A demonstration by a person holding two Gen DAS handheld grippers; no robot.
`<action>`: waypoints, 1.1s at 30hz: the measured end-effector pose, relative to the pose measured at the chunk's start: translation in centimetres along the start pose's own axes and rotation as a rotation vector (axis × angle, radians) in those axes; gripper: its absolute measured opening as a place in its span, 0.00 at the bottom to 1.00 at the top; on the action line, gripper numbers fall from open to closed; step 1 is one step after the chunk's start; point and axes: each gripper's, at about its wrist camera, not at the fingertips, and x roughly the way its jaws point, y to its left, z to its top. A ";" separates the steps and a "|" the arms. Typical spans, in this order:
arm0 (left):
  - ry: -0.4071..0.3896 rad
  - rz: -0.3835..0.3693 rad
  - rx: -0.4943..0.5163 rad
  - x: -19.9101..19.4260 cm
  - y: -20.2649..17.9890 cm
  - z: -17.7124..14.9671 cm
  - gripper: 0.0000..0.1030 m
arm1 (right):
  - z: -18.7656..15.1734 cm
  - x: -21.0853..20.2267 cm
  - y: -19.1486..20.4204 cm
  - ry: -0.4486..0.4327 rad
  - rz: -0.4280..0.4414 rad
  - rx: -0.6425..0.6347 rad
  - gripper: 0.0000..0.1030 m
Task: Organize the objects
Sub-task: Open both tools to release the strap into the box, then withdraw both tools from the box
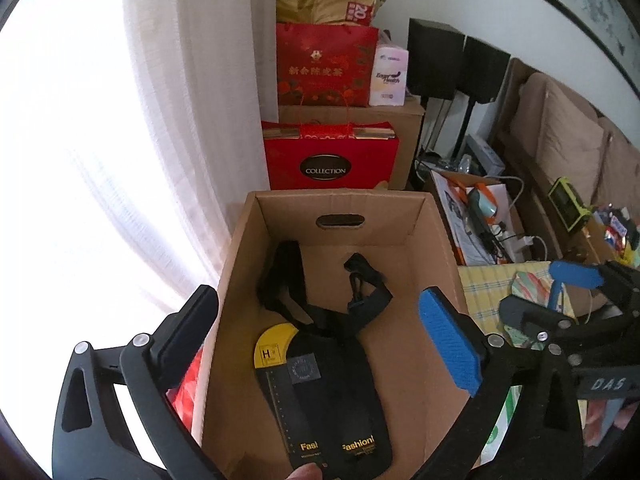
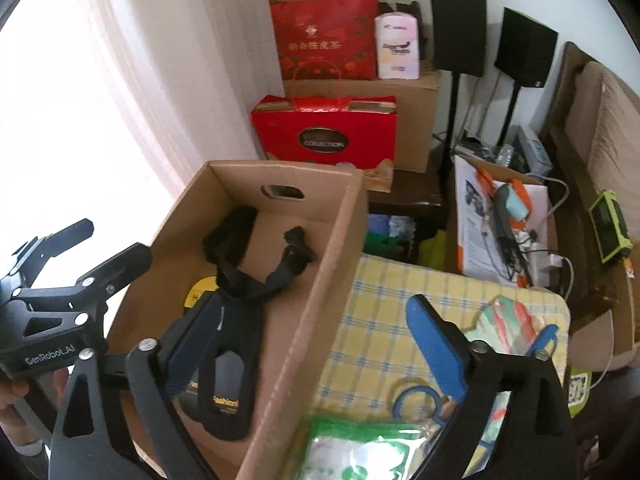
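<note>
Through the left wrist, our left gripper (image 1: 320, 328) hangs spread and empty above the cardboard box (image 1: 442, 240), where the black strapped pouch (image 1: 332, 392) lies.

Through the right wrist, our right gripper (image 2: 316, 344) straddles the box wall, spread; descending risks snagging that wall instead of the green packet (image 2: 352, 452) on the checked cloth (image 2: 384, 308).

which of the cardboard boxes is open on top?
The front cardboard box, under the left gripper, is open and holds a black strapped item. The rear cardboard box is closed, with a red gift bag on it.
</note>
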 end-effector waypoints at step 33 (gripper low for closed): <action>-0.091 -0.127 -0.027 -8.2 -4.1 -7.3 1.00 | -7.8 -10.5 -3.5 -0.158 -0.134 0.025 1.00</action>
